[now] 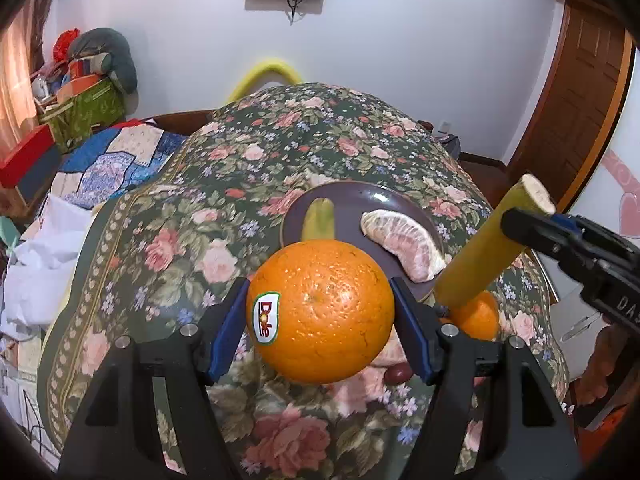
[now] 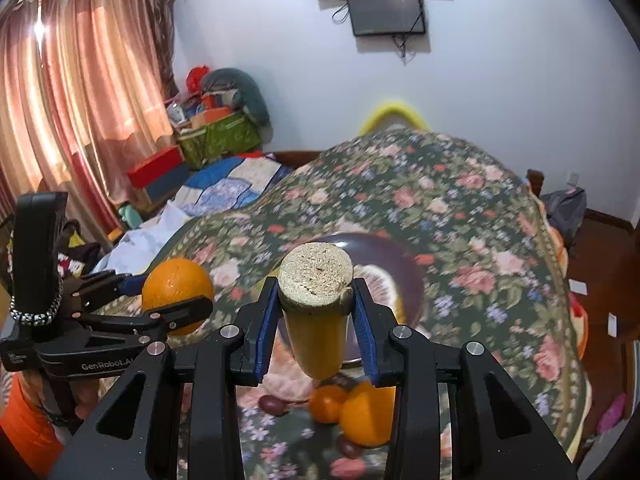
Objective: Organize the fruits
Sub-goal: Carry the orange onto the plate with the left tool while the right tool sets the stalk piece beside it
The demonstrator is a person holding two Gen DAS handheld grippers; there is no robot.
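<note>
Two grippers: both loaded, held above the bench
Left gripper (image 1: 320, 312): blue pads clamp a round, dimpled orange with a Dole sticker (image 1: 320, 310)
Right gripper (image 2: 316, 316): squeezing a yellow-green cut stalk piece (image 2: 316, 320), pale fibrous end up
Plate: dark round dish (image 1: 352, 196) holds a peeled pomelo wedge (image 1: 404, 242) and a greenish-yellow piece (image 1: 319, 218)
Bench: floral cloth (image 1: 248, 168), small oranges (image 2: 352, 410) loose on it

Plate (image 1: 356, 194) lay on the bench (image 1: 168, 240) at twelve o'clock from the held orange (image 1: 320, 312), fruit segment (image 1: 404, 240) in it at three o'clock, small orange (image 1: 478, 316) on the bench at five o'clock of the plate.
</note>
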